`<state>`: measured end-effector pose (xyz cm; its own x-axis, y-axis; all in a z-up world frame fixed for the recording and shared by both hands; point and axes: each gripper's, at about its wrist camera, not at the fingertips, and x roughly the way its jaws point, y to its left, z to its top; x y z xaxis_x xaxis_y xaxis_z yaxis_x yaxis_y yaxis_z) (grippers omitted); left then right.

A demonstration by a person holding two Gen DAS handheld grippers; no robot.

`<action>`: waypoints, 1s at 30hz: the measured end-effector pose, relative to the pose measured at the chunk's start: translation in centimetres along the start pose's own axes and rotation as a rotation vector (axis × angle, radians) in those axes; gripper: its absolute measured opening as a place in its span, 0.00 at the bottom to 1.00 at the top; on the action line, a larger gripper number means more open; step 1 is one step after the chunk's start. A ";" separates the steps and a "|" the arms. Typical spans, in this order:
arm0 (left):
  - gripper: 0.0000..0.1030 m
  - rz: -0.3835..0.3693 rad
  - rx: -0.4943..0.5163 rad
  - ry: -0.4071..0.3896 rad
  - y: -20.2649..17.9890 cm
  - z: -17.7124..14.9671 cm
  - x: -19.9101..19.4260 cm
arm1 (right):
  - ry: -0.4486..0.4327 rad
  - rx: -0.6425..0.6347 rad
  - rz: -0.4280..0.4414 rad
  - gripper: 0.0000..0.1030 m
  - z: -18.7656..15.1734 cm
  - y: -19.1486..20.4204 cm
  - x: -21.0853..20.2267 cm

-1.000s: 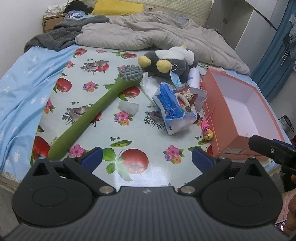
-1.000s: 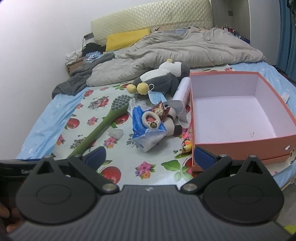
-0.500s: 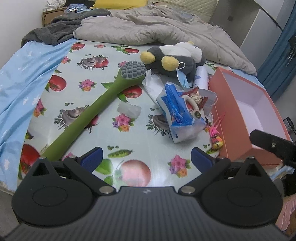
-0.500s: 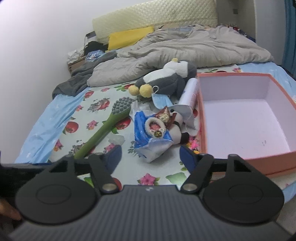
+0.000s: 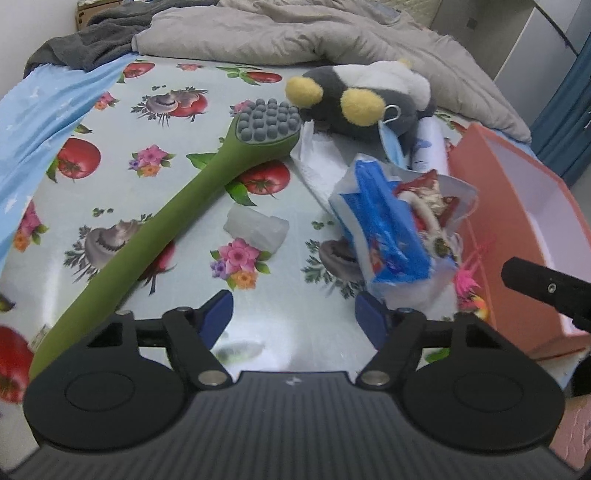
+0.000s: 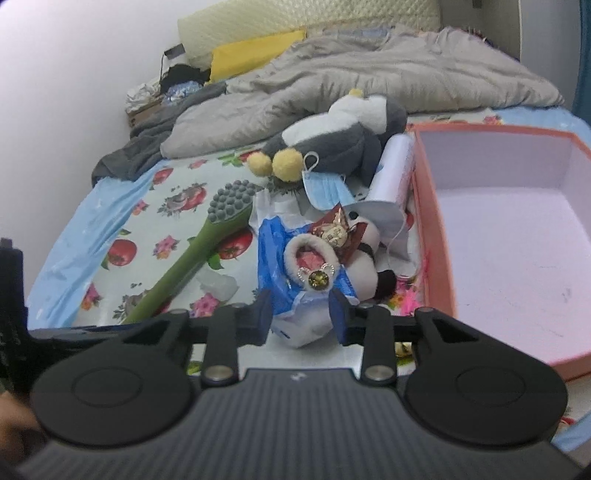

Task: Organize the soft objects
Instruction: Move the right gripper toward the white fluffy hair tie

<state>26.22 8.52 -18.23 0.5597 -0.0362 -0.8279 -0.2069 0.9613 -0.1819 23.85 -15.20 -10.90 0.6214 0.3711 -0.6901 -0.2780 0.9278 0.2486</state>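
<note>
This is a bedroom in a home. A bed fills both views, spread with a glossy fruit-and-flower printed cloth over a light blue sheet. A rumpled beige quilt lies across the upper middle, with a yellow pillow and a cream quilted headboard at the top against a white wall.
</note>
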 end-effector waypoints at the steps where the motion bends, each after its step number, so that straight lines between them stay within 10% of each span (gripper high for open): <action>1: 0.72 0.004 0.005 0.004 0.1 0.3 0.8 | 0.011 0.003 0.003 0.35 0.2 -0.1 0.9; 24: 0.53 0.084 0.173 -0.025 0.8 2.8 10.6 | 0.140 0.016 -0.052 0.35 0.2 -1.0 11.9; 30: 0.35 0.093 0.156 -0.043 1.3 2.4 10.6 | 0.152 0.008 -0.044 0.31 -0.5 -1.0 12.2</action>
<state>33.85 10.04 -25.94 0.5783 0.0635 -0.8133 -0.1345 0.9907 -0.0183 31.34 -11.57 -19.93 0.5147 0.3209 -0.7951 -0.2469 0.9435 0.2210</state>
